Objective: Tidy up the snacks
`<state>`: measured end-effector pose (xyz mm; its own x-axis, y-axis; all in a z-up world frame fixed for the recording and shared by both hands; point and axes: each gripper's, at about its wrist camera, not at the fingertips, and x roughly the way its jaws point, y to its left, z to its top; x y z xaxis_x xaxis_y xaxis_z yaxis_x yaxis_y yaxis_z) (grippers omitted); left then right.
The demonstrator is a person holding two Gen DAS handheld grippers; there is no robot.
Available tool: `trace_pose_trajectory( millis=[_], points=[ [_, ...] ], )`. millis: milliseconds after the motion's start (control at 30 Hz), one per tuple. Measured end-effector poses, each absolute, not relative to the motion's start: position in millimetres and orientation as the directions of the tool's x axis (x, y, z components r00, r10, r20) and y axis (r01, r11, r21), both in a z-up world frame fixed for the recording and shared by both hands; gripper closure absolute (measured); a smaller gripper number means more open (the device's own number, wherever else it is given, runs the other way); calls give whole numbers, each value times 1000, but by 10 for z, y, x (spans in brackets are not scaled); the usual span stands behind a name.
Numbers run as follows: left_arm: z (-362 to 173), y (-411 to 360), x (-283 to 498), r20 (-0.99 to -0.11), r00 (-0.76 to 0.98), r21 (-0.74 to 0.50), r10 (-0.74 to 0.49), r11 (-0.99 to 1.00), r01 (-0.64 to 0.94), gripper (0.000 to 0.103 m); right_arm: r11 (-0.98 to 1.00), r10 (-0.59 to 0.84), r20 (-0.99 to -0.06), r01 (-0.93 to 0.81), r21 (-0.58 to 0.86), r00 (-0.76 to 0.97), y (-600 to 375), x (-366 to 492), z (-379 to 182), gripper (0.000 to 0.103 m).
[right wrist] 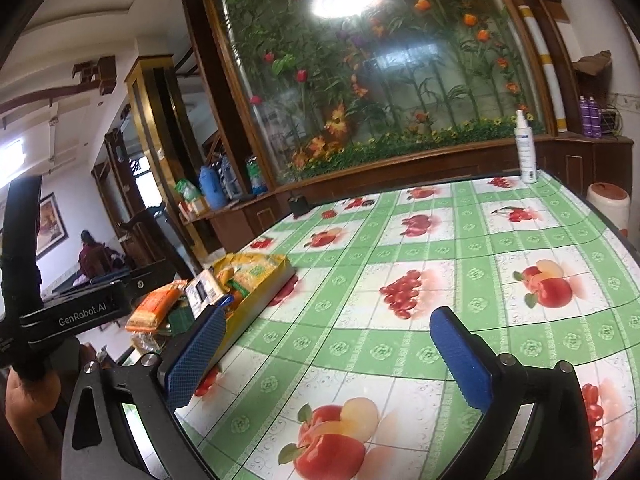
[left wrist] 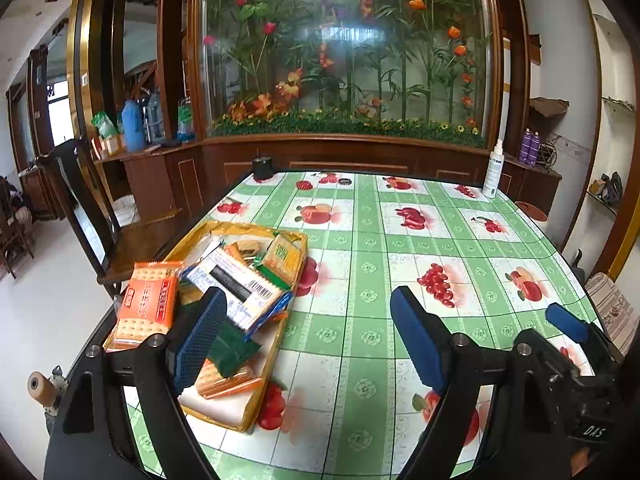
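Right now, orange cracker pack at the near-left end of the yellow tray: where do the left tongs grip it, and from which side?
Probably from above, across its two long edges near the middle. The orange cracker pack lies flat but tilted, propped on the yellow tray rim, broad face up, so only its thin sides offer opposing surfaces. The left tongs are open and empty, just to its right.

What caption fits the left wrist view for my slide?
Open left gripper hovers over a yellow tray of snack packets on a fruit-print tablecloth.
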<state>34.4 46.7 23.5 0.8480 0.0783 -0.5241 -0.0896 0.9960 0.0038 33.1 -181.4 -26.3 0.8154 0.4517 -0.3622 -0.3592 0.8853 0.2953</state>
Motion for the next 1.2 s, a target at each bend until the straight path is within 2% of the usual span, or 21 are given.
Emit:
trace_pose_trajectory(
  millis=[233, 533, 667, 1200],
  points=[
    [223, 838, 257, -554, 827, -44, 99, 988, -148, 18, 853, 520, -409, -473, 219, 750, -1370, 378, -181, 0],
    [356, 1520, -168, -492, 844, -70, 211, 957, -281, 18, 775, 590, -435, -628, 71, 680, -593, 339, -66, 0],
    [366, 1831, -356, -482, 842, -115, 243, 935, -336, 18, 728, 630, -445, -683, 54, 637, -306, 301, -81, 0],
    [216, 2083, -361, -543, 795, -166, 271, 894, -417, 18, 687, 629, -488, -726, -17, 606, 87, 223, -146, 1]
  ],
)
